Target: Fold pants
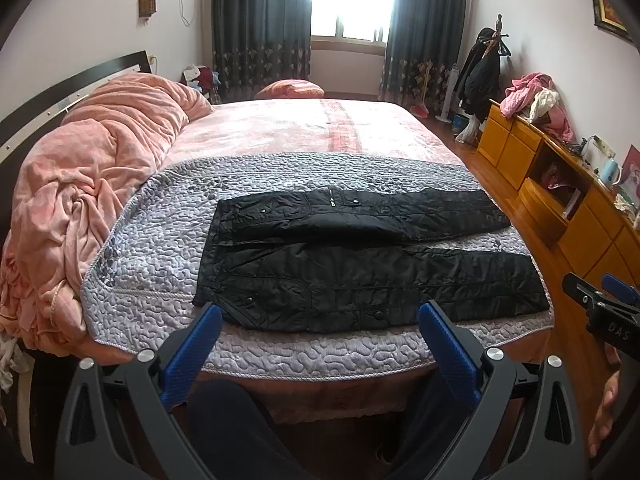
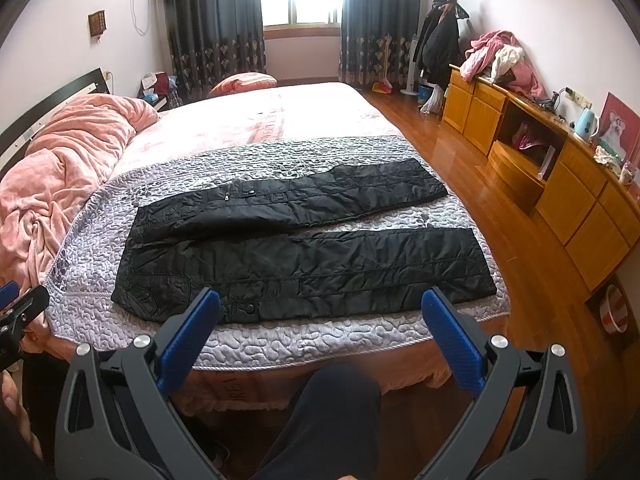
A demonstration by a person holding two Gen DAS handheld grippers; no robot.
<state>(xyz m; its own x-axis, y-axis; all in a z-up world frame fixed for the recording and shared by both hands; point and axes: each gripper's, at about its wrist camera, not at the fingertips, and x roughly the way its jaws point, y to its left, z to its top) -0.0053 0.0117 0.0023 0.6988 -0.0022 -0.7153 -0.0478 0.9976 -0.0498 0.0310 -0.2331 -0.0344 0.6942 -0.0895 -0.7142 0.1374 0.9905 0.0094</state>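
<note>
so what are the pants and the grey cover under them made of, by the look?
Black pants: thin quilted synthetic, probably nylon or polyester; slight sheen, stitch lines, fine crinkles. Grey bedspread: quilted fabric, satiny; pebble-pattern stitching, corded edge. Fibre uncertain for both.

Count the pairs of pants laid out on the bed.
1. A single pair of black pants lies spread flat on the grey quilted cover at the near end of the bed, legs towards the dresser side. None seem hidden.
</note>
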